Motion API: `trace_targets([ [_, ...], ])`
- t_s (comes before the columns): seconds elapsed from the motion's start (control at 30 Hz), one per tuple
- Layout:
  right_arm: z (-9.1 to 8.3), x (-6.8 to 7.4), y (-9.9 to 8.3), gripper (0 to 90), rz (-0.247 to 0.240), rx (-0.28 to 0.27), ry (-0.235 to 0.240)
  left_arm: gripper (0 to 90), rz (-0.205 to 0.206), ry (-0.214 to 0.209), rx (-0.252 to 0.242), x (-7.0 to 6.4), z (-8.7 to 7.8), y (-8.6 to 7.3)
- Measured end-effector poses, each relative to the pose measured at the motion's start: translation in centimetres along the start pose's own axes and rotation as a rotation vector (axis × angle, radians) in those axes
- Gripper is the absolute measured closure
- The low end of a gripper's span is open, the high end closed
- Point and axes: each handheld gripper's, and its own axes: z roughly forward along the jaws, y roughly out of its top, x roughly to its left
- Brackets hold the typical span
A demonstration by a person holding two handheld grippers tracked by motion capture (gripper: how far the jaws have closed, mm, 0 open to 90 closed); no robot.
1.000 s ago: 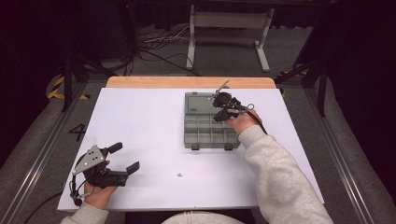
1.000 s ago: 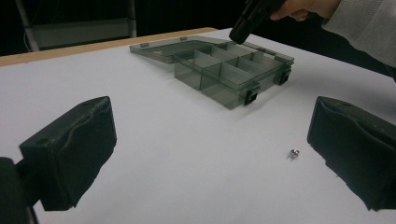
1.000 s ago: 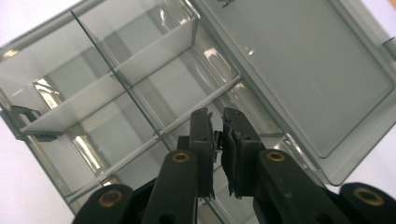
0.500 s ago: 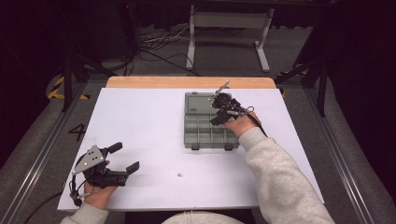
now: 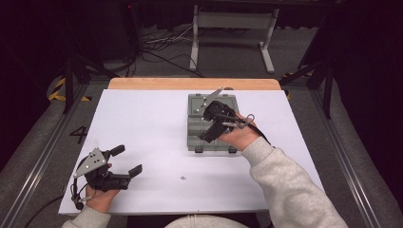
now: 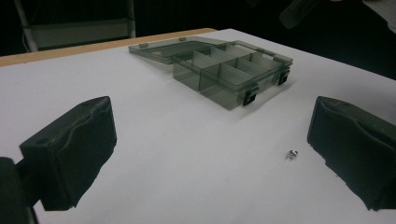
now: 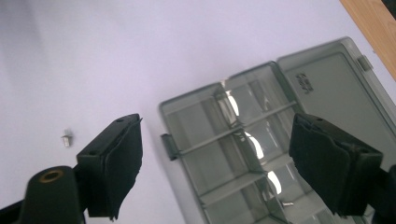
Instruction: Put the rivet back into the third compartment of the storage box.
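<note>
Jaws of the right hand-held gripper are standing wide apart, empty, hovering over the open compartment box, whose lid is lying flat beyond it. Near the front-left edge of the white surface, the left hand-held gripper is also gaping empty. A small screw is lying just inside its right jaw, with bare surface stretching ahead toward the box.

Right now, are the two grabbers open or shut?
Left gripper: open, holding nothing.
Right gripper: open, empty, above the box.
</note>
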Motion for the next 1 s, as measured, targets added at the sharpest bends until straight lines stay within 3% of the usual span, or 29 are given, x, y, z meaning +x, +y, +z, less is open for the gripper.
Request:
trace_targets([
  [0.23, 0.1, 3.7, 0.8, 19.4, -0.081, -0.018, 0.042, 2.1, 0.001, 0.002, -0.003, 0.0, -0.1, 0.0],
  [0.27, 0.1, 3.7, 0.8, 19.4, -0.081, -0.018, 0.042, 2.1, 0.004, 0.003, -0.003, 0.0, -0.1, 0.0],
  [0.5, 1.7, 6.8, 1.0, 21.5, -0.154, -0.001, 0.093, 2.1, 0.007, 0.004, -0.003, 0.0, -0.1, 0.1],
  [0.7, 3.6, 9.0, 0.7, 23.9, -0.178, 0.045, 0.137, 2.1, 0.009, 0.003, -0.002, 0.0, -0.1, 0.0],
  [0.83, 4.7, 9.7, 0.5, 28.7, -0.192, 0.065, 0.157, 2.1, 0.006, 0.002, 0.0, 0.0, -0.1, 0.0],
  [1.0, 6.8, 10.6, 0.0, 40.0, -0.209, 0.119, 0.191, 2.1, 0.006, 0.003, -0.001, 0.0, -0.1, 0.0],
])
